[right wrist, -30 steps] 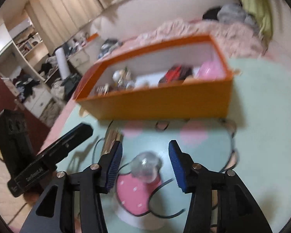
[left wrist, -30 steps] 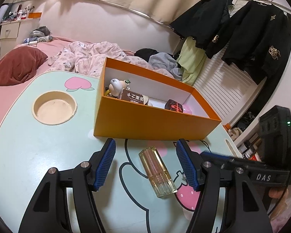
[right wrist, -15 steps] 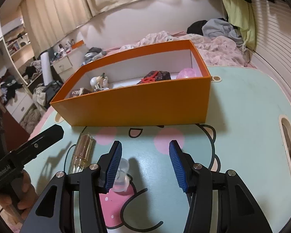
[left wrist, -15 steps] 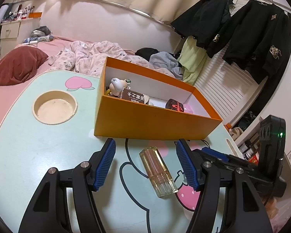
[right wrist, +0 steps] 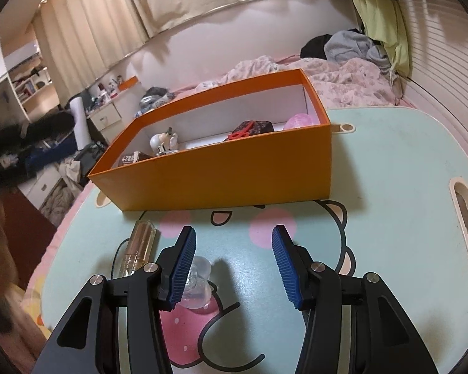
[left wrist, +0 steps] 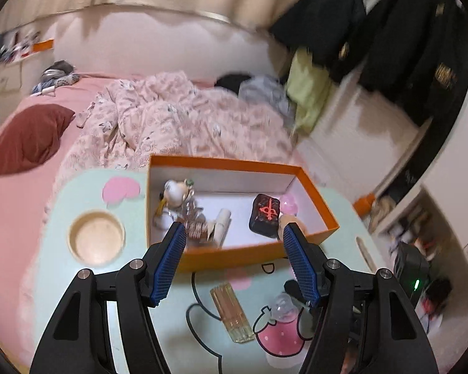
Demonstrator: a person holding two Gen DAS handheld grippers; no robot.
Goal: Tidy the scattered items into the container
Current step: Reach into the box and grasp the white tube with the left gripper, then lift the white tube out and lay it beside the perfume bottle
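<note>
Both tools are released and hold nothing: the right tool (right wrist: 232, 263) hovers beside a small clear bottle (right wrist: 198, 283), and the left tool (left wrist: 234, 265) is above the tabletop (right wrist: 390, 168). An amber bottle (left wrist: 232, 316) also lies loose there. Behind them, the orange box (right wrist: 234, 174) already holds several items, so I judge the task mostly done.

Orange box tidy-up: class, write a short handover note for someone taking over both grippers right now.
Left gripper: open, empty, raised above the table in front of the orange cardboard box.
Right gripper: open, empty, low over the mint-green cartoon table, with the small clear round-topped bottle beside its left finger.
Done: a white figurine, a dark red-marked case, a pink ball and other small items lie in the box.
Left: the clear bottle and the amber rectangular glass bottle lie on the table, ungripped.
</note>
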